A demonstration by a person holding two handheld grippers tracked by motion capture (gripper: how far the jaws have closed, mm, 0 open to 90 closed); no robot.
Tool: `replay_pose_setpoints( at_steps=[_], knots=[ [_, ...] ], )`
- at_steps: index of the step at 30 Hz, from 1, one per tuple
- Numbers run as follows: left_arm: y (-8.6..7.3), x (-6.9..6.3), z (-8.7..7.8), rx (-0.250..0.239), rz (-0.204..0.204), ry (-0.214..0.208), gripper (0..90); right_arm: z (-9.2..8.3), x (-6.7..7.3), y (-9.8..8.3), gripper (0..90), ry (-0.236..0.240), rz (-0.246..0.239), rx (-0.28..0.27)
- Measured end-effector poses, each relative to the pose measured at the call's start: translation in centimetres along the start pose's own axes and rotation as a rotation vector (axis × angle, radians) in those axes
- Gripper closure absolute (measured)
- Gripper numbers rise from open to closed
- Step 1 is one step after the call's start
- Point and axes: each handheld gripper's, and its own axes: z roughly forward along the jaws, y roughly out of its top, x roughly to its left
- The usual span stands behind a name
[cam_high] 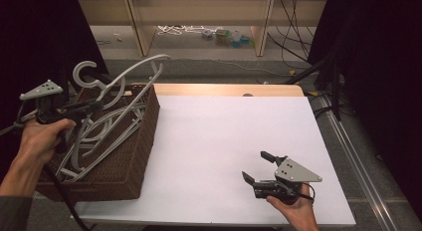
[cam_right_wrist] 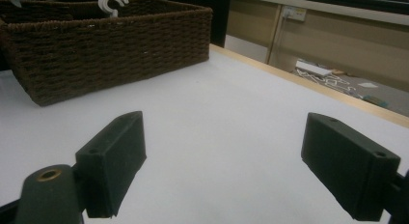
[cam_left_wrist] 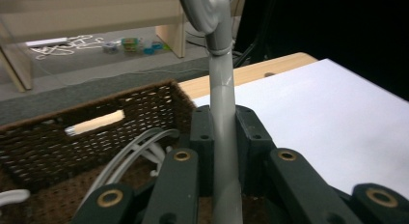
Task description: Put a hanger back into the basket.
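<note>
- My left gripper pinches a grey hanger by its neck, above the wicker basket.
- My right gripper rests spread wide on the white counter, holding nothing.

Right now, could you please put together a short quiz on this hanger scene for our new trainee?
1. True or false: the left claw is shut on a grey hanger.
2. What does the right claw hold? A) a hanger B) nothing C) a cable
3. Fill in: the other hangers lie in the brown wicker ___.

Key
1. True: in the left gripper view the pads press on the hanger's neck, just below its hook.
2. B: its jaws stand wide apart over the bare white tabletop.
3. basket, at the table's left edge.
</note>
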Motion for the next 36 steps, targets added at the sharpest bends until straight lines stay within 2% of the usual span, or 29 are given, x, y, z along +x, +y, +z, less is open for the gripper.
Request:
replay_pose_setpoints(
  at_steps=[6, 10, 13, 21, 24, 25, 28, 32, 36],
  knots=[
    [-0.8, 1.5, -0.1, 0.018, 0.011, 0.051, 79.4, 0.1, 0.1, 0.0, 16.7, -0.002, -0.006, 0.009],
    [-1.5, 2.0, -0.1, 0.031, 0.016, 0.069, 79.5, 0.1, 0.1, -0.1, 16.7, 0.001, -0.011, 0.009],
    [-2.0, 2.4, -0.2, 0.049, 0.037, 0.080, 79.5, 0.1, 0.1, -0.1, 16.7, 0.006, -0.015, 0.016],
    [-3.8, 3.5, -0.6, 0.079, 0.043, 0.113, 79.5, 0.2, 0.1, -0.1, 16.7, 0.015, -0.019, 0.017],
    [-4.5, 4.1, -0.8, 0.092, 0.034, 0.126, 79.5, 0.3, 0.3, -0.2, 16.7, 0.003, -0.011, 0.009],
    [-4.6, 4.2, -0.8, 0.094, 0.034, 0.128, 79.5, 0.2, 0.2, -0.2, 16.7, 0.014, -0.018, 0.023],
    [-5.1, 4.6, -0.9, 0.102, 0.027, 0.137, 79.4, 0.3, 0.2, -0.2, 16.7, 0.007, -0.010, 0.013],
    [-5.6, 5.0, -1.1, 0.118, 0.040, 0.144, 79.4, 0.3, 0.2, -0.3, 16.7, 0.011, -0.014, 0.019],
    [-6.5, 5.2, -1.4, 0.122, 0.046, 0.120, 79.5, 0.3, 0.2, -0.3, 16.7, 0.014, -0.017, 0.024]
  ],
)
